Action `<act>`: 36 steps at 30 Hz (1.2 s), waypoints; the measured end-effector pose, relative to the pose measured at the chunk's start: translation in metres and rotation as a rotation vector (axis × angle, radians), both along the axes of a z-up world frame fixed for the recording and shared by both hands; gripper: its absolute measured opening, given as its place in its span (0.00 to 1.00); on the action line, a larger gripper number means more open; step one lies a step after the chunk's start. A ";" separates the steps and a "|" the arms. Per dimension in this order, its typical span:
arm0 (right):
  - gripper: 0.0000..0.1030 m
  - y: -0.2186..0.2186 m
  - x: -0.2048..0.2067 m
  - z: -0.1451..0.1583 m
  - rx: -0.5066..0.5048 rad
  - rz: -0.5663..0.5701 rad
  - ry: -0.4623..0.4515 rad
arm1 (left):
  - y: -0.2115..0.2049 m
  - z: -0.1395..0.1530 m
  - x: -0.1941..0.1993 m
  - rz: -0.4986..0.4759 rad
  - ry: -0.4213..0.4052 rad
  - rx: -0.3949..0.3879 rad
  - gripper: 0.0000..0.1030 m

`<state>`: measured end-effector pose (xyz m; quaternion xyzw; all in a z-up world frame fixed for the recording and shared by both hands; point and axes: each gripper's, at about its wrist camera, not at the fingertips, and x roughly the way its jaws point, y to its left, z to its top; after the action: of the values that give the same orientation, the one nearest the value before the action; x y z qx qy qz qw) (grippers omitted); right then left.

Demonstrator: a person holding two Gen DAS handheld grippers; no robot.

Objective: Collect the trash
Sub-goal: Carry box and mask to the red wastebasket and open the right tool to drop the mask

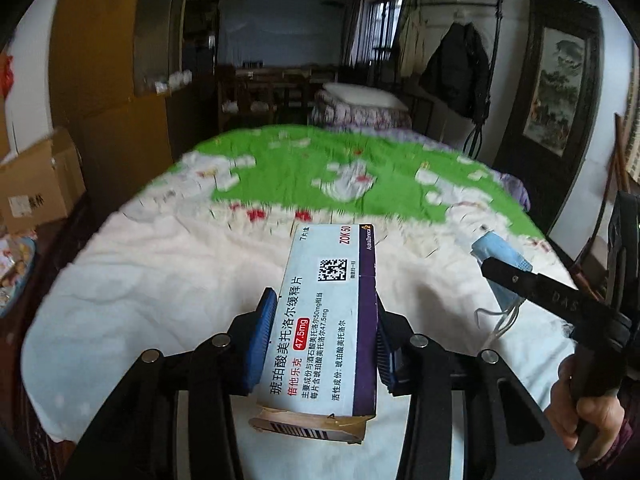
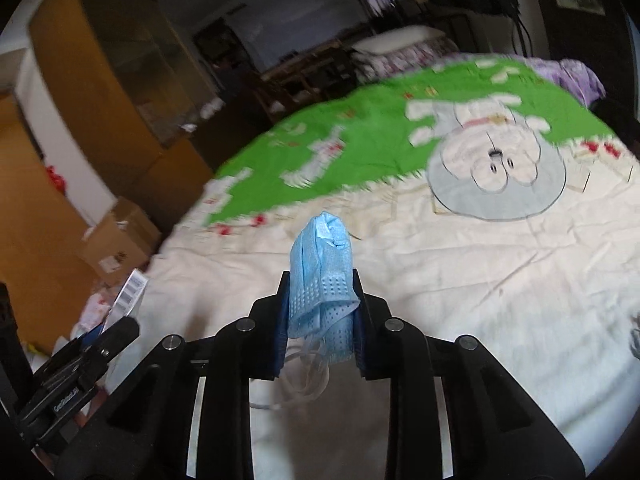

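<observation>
Both pickups done imo: left gripper (image 1: 320,332) clamps med box (image 1: 324,320), right gripper (image 2: 320,312) pinches face mask (image 2: 324,276), both above the bed (image 1: 160,272). Bin drop left, no bin visible.

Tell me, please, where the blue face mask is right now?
The blue face mask is pinched in the right gripper above the bed, right of the medicine box.

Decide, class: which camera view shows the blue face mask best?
The right wrist view: the face mask fills the centre, pinched in the right gripper. The left wrist view shows the mask only at the right edge, partly behind a gripper finger.
</observation>
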<state>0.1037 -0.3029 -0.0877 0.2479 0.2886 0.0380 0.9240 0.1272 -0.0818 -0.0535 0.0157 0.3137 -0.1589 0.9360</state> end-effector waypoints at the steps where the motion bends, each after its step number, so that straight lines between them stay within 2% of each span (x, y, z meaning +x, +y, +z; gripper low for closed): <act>1: 0.27 0.004 -0.012 0.011 -0.003 0.010 -0.029 | 0.002 0.008 -0.011 0.000 -0.020 -0.002 0.43; 10: 0.27 0.038 -0.097 0.074 -0.004 0.095 -0.229 | 0.019 0.060 -0.094 0.017 -0.166 -0.013 0.43; 16: 0.27 0.073 -0.163 0.111 -0.003 0.200 -0.363 | 0.048 0.088 -0.175 0.048 -0.293 -0.013 0.43; 20: 0.27 0.102 -0.209 0.133 -0.002 0.284 -0.448 | 0.079 0.103 -0.232 0.100 -0.372 -0.006 0.43; 25: 0.27 0.146 -0.234 0.146 -0.023 0.406 -0.479 | 0.118 0.109 -0.281 0.191 -0.453 0.042 0.43; 28: 0.27 0.170 -0.231 0.145 -0.049 0.446 -0.458 | 0.137 0.093 -0.286 0.209 -0.399 0.072 0.43; 31: 0.27 0.185 -0.223 0.132 -0.067 0.482 -0.398 | 0.175 0.060 -0.268 0.212 -0.241 -0.019 0.43; 36: 0.27 0.204 -0.205 0.109 -0.089 0.500 -0.330 | 0.237 0.027 -0.252 0.325 -0.119 -0.084 0.44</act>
<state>-0.1016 -0.0993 0.0214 0.1188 0.1881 0.2913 0.9304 -0.1251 0.1549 -0.0265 -0.0648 0.2492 -0.0174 0.9661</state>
